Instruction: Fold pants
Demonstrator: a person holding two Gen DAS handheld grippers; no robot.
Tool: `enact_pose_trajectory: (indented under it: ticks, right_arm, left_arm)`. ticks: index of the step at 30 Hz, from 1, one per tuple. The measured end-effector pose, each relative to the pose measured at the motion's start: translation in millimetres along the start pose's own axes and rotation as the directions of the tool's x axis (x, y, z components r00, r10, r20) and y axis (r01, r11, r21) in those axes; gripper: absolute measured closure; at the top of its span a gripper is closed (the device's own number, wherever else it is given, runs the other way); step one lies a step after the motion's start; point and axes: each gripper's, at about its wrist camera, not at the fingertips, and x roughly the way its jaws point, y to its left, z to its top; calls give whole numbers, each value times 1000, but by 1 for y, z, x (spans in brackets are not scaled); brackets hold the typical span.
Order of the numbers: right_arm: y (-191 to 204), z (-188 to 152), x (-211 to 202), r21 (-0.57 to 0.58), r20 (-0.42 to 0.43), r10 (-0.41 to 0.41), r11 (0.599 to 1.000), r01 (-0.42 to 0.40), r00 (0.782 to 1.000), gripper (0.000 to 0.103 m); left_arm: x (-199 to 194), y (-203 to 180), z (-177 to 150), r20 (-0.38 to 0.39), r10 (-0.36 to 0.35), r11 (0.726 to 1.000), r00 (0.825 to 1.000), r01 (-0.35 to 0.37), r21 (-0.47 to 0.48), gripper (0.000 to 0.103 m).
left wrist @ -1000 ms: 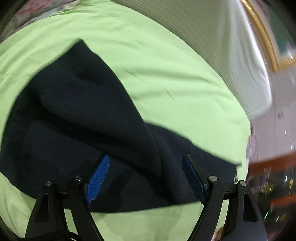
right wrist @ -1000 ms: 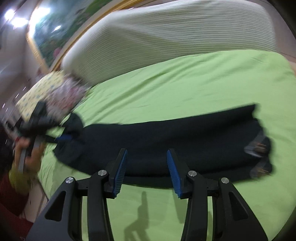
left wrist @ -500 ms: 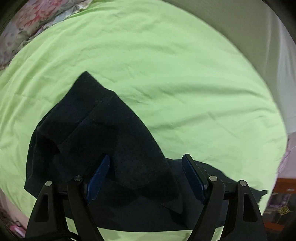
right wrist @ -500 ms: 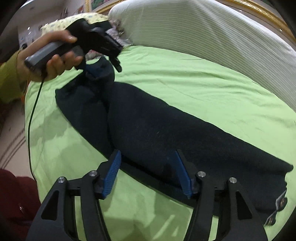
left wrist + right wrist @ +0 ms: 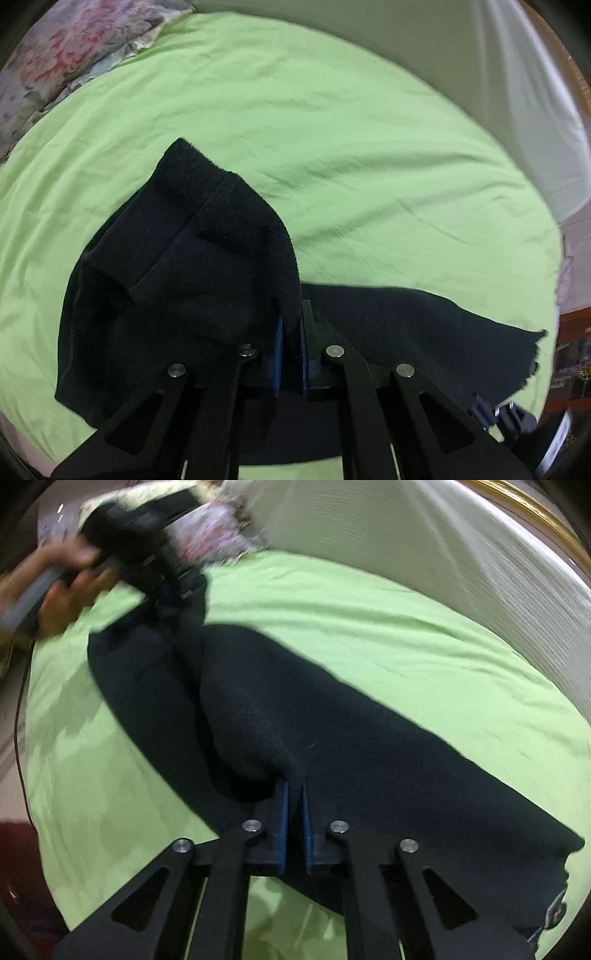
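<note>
Now both grippers (image 5: 290, 325) (image 5: 294, 794) clamped on pants (image 5: 332, 738).

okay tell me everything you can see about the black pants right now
The black pants are soft, fleecy-looking fabric, lying lengthwise across the green bedsheet. The left gripper is shut on a raised fold at one end; the right gripper pinches the edge mid-length. Metal hardware shows at the far end.
</note>
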Motion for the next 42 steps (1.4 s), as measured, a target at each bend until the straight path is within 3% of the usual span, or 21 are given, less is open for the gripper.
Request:
enact_pose_trajectory:
  ticks: [8,15,21,24,26,28,30,36,38,42]
  right_arm:
    - [-19,4,-36,74,59,55,995,-59,997,97]
    - [-7,-8,-16,59,-39,72,996,-69,997,97]
    - [-7,-18,-8,77,-111,72,995,-64,991,94]
    - [-8,-19,-13,92,-114,78,993,-68,990,89]
    - [-7,-17,-17,95,-106,80,993,-70,991,85]
    - [-6,-14,-20,100,-92,84,992,-75,992,75]
    - [-3,-11,-24,102,-72,90,991,-82,993,57]
    - [15,0,-27,73,-42,121,990,-118,992,53]
    - [20,2,-24,71,-46,136,989,-133,990,53]
    - [21,-2,-16,195,-22,286,941,-276,958,53]
  left_arm:
    - [-61,46,-69,161,-149,988,976,154,-22,99]
    - [-46,115,-103,168,-238,961,957,257,-101,98]
    - [-26,133,-130,166,-267,954,949,284,-93,97]
    - [-28,143,-143,174,-273,952,946,292,-92,86]
    - [-33,150,-147,182,-275,950,944,296,-99,85]
    - [-38,152,-152,186,-269,951,945,291,-102,81]
    - [-42,158,-155,194,-267,949,944,292,-119,72]
    - [-60,174,-153,243,-253,937,936,300,-181,50]
    - [-63,177,-152,251,-218,939,943,273,-210,46]
    - [-61,186,-150,252,-183,924,950,254,-287,37]
